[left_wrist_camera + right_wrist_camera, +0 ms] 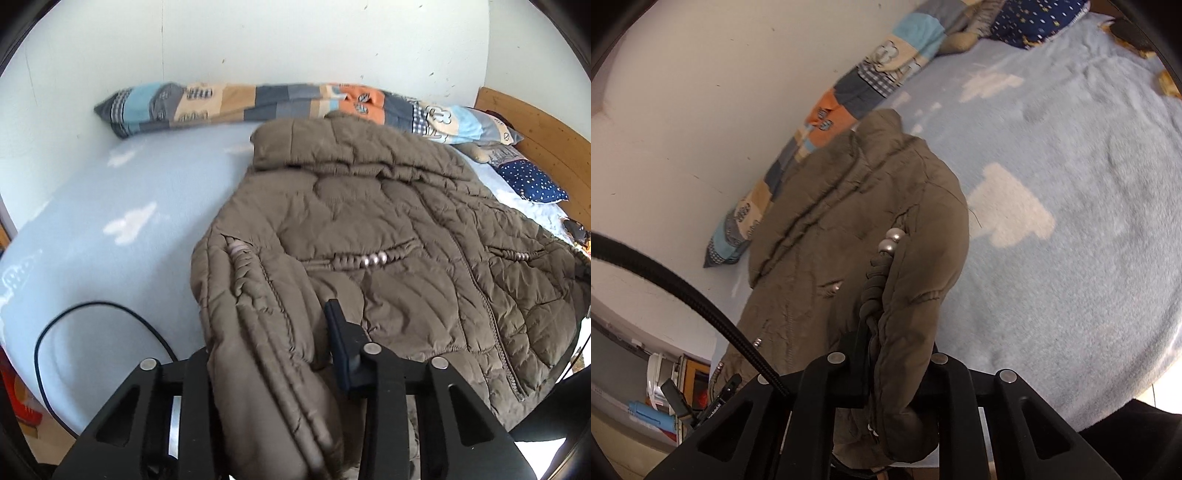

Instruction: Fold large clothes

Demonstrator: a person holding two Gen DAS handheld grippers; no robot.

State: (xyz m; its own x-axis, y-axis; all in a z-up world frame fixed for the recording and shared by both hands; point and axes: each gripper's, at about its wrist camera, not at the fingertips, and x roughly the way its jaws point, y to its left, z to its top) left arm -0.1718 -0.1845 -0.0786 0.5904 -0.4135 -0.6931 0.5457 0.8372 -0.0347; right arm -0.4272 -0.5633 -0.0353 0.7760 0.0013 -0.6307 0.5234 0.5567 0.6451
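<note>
Bunched quilted fabric is filling the left claw (273,354), which is pinching the near hem of the olive-brown puffer jacket (369,229); the right claw (890,373) is clamping the opposite hem corner beside a beaded drawcord (892,240). Holding both lower corners probably lets the person carry the bottom half up toward the collar (295,144) in one fold. The jacket is lying front-up on the pale blue bed blanket (1071,221), collar near a patchwork bolster (221,103) against the wall, its padding puffy, creased and likely springy.

The left tool (275,354) pinches a fold of the brown quilted jacket (369,236) (collar farthest) on the blue bedspread (122,221).
</note>
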